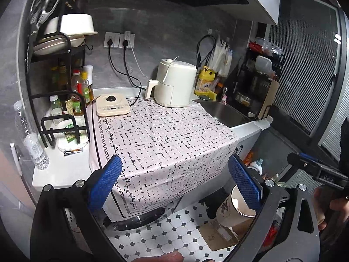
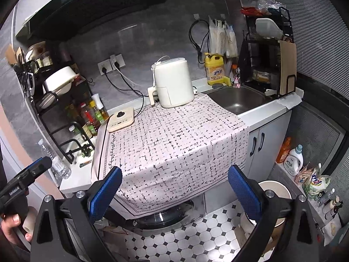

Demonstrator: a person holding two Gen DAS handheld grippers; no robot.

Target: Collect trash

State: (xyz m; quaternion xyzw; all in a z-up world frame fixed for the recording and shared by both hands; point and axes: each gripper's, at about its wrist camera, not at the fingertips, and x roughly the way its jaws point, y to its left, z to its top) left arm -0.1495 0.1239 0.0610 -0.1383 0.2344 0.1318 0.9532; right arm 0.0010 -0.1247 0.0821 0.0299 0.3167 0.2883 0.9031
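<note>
Both grippers are hovering side by side in front of the counter, aimed at the far wall and tilted a little down. The left gripper (image 1: 174,183) is holding its blue pads (image 1: 105,181) wide apart with nothing between them; its frame is hanging over the near edge of the cloth (image 1: 165,135). The right gripper (image 2: 174,187) is likewise standing wide and holding nothing, its pads (image 2: 245,187) framing the cloth's overhang. Each gripper is showing at the edge of the other's view, with a hand (image 2: 13,224) gripping the left one's handle.

The bin (image 2: 276,188), a pale round can on the tiled floor (image 2: 196,235), is sitting low on the right, partly behind the right gripper's right finger. A scrap of wrapper (image 1: 73,151) is lying on the bare white counter (image 1: 56,174) at the left, near a bottle (image 1: 30,139) and a tray (image 1: 72,139) of small packets; whether these are trash I cannot tell.

The middle of the cloth is lying bare, with a cooker (image 1: 112,106) and a fryer (image 1: 174,83) at its far edge. A rack (image 1: 59,87) is crowding the left side, and the sink (image 2: 237,98) is opening on the right.
</note>
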